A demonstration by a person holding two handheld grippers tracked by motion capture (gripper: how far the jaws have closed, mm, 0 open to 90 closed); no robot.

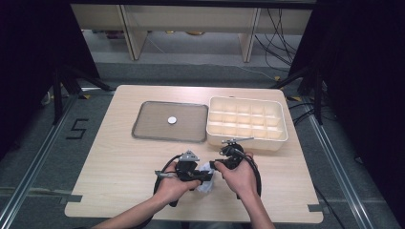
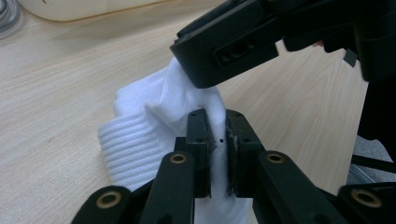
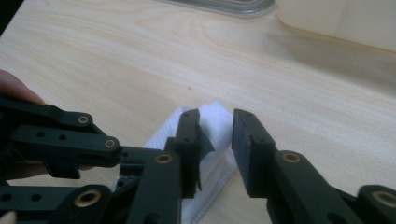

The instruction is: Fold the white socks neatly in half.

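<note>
A white ribbed sock (image 1: 206, 185) lies bunched on the wooden table near its front edge, between the two hands. My left gripper (image 1: 204, 177) comes in from the left and is shut on a fold of the sock (image 2: 140, 126), with the fabric pinched between its fingertips (image 2: 218, 116). My right gripper (image 1: 216, 165) hangs just above the sock's far end. In the right gripper view its jaws (image 3: 215, 119) stand apart, and the sock (image 3: 163, 130) shows in the gap and below, not pressed by the pads. In the left gripper view the right gripper's black body (image 2: 233, 46) sits over the sock.
A grey tray (image 1: 169, 139) with a small white disc (image 1: 172, 120) on it lies at the middle of the table. A cream box with several compartments (image 1: 248, 143) stands to its right, close behind my right gripper. Bare wood stretches left of the hands.
</note>
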